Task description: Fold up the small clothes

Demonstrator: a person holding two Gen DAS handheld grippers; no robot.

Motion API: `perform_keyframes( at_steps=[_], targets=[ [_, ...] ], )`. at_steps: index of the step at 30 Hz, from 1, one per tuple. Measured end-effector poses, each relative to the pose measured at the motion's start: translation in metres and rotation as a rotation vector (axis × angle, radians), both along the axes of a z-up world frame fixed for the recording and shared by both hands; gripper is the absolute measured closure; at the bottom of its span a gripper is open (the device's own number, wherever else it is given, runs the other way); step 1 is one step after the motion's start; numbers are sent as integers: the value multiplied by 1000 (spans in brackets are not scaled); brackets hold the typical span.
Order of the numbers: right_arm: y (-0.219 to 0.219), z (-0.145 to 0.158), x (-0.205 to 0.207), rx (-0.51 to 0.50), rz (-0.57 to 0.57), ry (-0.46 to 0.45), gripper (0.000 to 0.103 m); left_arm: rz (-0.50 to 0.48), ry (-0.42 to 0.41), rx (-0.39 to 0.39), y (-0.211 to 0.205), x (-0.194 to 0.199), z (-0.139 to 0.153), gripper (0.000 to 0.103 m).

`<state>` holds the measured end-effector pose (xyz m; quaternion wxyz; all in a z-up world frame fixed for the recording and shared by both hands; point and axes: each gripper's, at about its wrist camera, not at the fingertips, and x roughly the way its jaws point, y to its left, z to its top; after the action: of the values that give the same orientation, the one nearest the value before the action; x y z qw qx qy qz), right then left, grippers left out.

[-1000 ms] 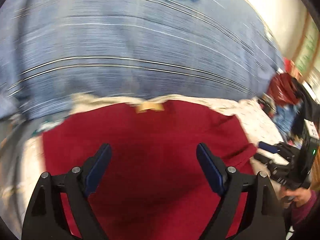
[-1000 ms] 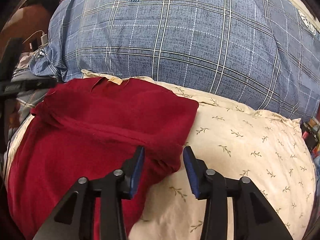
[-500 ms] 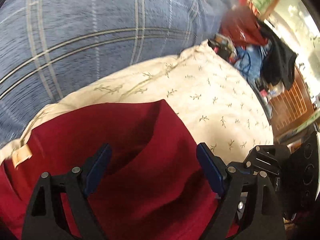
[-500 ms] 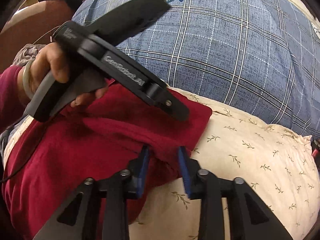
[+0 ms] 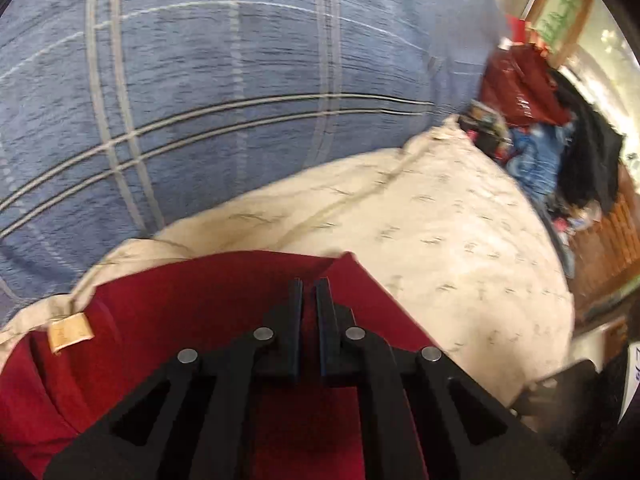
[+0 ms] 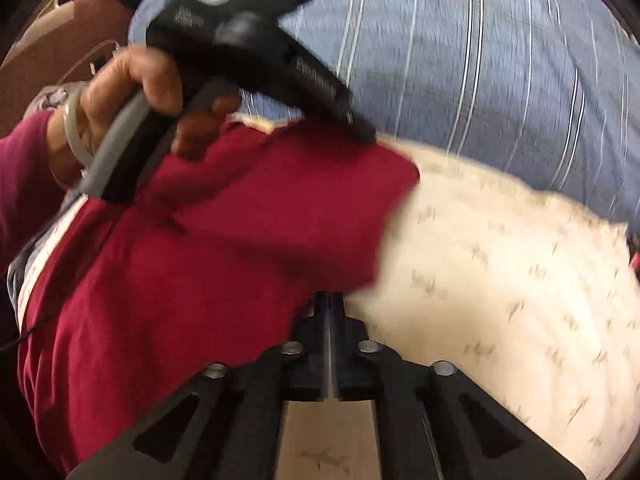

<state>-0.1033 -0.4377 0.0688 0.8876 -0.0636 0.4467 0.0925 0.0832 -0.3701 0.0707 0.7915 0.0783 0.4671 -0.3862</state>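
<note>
motion blur softens both views. left gripper (image 5: 308,286) is pinched nearly closed on the red garment (image 6: 224,248); right gripper (image 6: 329,300) is clamped on its hem. a blue plaid pillow (image 5: 224,92) stands behind the cream pillow (image 6: 500,280).

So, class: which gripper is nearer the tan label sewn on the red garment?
Left. The left gripper is closed on the red garment near the tan label. The right gripper pinches the garment's lower edge, farther away.
</note>
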Motion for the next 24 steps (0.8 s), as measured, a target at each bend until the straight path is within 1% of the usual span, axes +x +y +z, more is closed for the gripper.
perform_keyframes(
  at_steps=[1,2,3,4,5,6,7,8,9,10,11,13,14,15,16,17,19,21,22,23,24],
  targets=[
    [-2,0,-1,2,-10,11,103,6,8,-15,4,0,2,97],
    [-5,4,-3,7,-29,7,103,7,37,-48,12,1,7,90],
    [-8,9,-5,20,-47,-7,98,10,50,-70,20,-1,13,82],
    [-14,18,-7,54,-71,-29,96,27,36,-75,31,-4,22,51],
    [-20,28,-9,98,-97,-52,89,41,10,-78,42,-9,30,24],
    [-25,37,-7,137,-126,-69,61,52,-12,-88,53,-13,37,22],
    [-28,42,-4,175,-152,-79,44,59,-25,-98,66,-16,44,22],
    [-31,45,0,211,-171,-87,19,72,-30,-101,84,-21,51,22],
    [-32,45,5,246,-187,-90,18,90,-34,-102,97,-24,56,22],
    [-32,43,12,275,-199,-83,18,114,-41,-102,110,-28,59,22],
    [-29,39,24,284,-213,-59,18,163,-54,-92,135,-33,61,22],
    [-20,29,40,280,-214,-25,19,222,-70,-59,162,-42,61,22],
    [-16,23,52,274,-214,2,26,260,-74,-40,183,-49,60,22],
    [-12,17,53,269,-226,23,58,284,-76,-30,196,-54,58,22],
    [-8,12,57,257,-233,44,78,313,-74,-19,213,-61,55,22],
    [-4,11,60,191,-225,49,88,359,-68,-1,232,-69,50,22],
    [3,8,55,43,-217,-2,88,416,-60,5,251,-79,41,22],
    [1,-3,57,40,-237,30,88,462,-20,-12,270,-84,22,22],
    [4,-6,55,25,-248,22,88,482,2,-23,275,-84,14,22],
    [5,-5,55,7,-250,11,83,513,35,-39,280,-81,4,22],
    [7,-1,53,-1,-254,10,80,539,58,-57,282,-76,-5,22]
  ],
)
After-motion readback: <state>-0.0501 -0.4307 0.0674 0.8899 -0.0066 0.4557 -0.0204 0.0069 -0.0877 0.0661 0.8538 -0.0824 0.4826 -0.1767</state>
